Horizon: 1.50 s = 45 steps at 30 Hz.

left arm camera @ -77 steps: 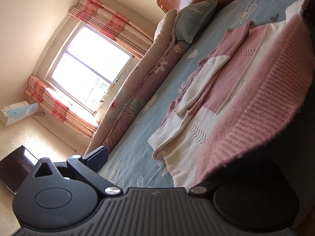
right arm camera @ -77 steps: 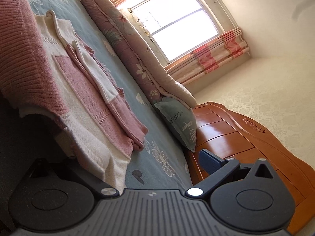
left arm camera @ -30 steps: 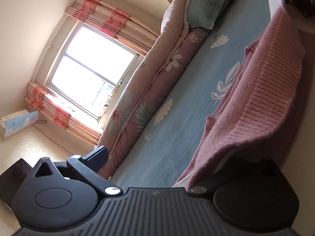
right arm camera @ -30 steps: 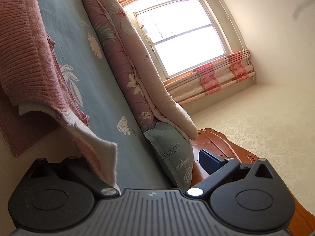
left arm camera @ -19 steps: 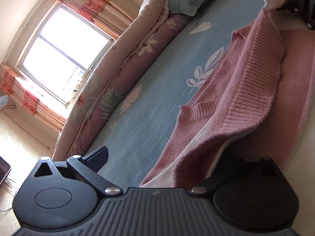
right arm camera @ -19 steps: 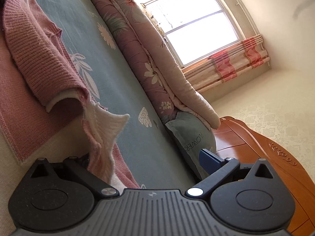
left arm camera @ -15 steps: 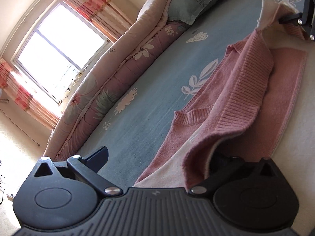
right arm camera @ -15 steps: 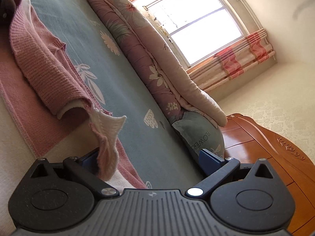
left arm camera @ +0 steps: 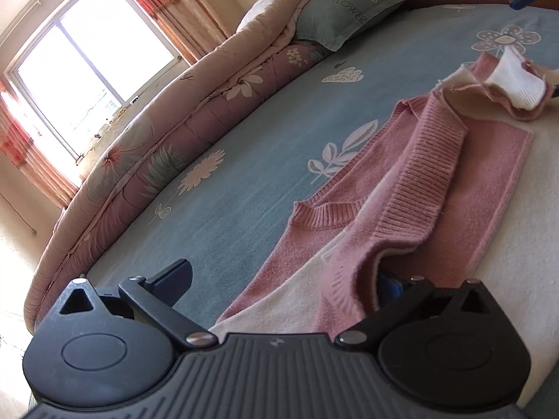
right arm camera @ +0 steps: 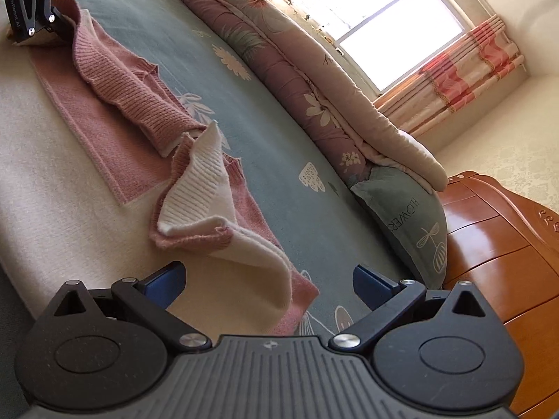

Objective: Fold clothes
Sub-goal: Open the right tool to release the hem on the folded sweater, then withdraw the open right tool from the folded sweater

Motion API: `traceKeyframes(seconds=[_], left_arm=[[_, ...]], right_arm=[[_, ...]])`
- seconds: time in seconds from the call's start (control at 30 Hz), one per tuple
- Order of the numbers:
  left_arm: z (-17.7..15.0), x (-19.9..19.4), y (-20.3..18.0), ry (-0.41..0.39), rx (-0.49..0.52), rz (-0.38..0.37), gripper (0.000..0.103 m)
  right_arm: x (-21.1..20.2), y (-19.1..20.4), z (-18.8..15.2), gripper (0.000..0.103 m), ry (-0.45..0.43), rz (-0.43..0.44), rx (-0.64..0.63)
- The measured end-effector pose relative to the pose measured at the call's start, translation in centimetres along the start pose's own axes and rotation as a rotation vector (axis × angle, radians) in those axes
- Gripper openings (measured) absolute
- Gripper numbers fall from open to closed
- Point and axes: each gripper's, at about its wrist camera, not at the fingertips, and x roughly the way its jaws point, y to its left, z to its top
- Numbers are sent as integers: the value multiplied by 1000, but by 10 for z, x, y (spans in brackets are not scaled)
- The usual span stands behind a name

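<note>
Both jaws stand wide apart: the right gripper (right arm camera: 267, 288) grasps nothing, and the left gripper (left arm camera: 284, 281) has one finger hidden under the pink and cream sweater (left arm camera: 412, 188), which lies on the blue flowered bedspread (left arm camera: 244, 181) beside a rolled quilt (right arm camera: 314, 80) under the window (left arm camera: 84, 76).

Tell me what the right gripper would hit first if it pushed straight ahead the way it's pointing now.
Most likely the sweater: its raised cream and pink hem corner lies just ahead of the open right gripper, between the fingers. Beyond it lies the blue bedsheet. Depth is hard to judge.
</note>
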Motion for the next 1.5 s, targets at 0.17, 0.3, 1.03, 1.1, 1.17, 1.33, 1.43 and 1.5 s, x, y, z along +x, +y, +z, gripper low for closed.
traceKeyframes(seconds=[0.17, 0.3, 1.03, 1.1, 1.17, 1.33, 1.43, 1.5], left_arm=[[17, 40, 32, 2, -106, 10, 102], [22, 56, 48, 6, -186, -23, 102], [-56, -2, 34, 120, -703, -663, 102], [-54, 9, 50, 99, -744, -594, 102], [-52, 18, 74, 67, -809, -529, 102], [-58, 15, 101, 36, -914, -479, 102], [-64, -7, 87, 30, -894, -521, 102], [-71, -23, 73, 30, -883, -526, 102]], right_arm=[[47, -26, 10, 103, 2, -34, 104], [74, -44, 6, 103, 68, -34, 197], [-15, -11, -44, 103, 38, 560, 597], [-14, -10, -44, 103, 42, 549, 605], [-12, -9, -45, 103, 47, 533, 627], [-10, -1, -44, 103, 48, 479, 623], [-10, 1, -42, 103, 54, 466, 610], [-10, -2, -40, 103, 68, 470, 614]])
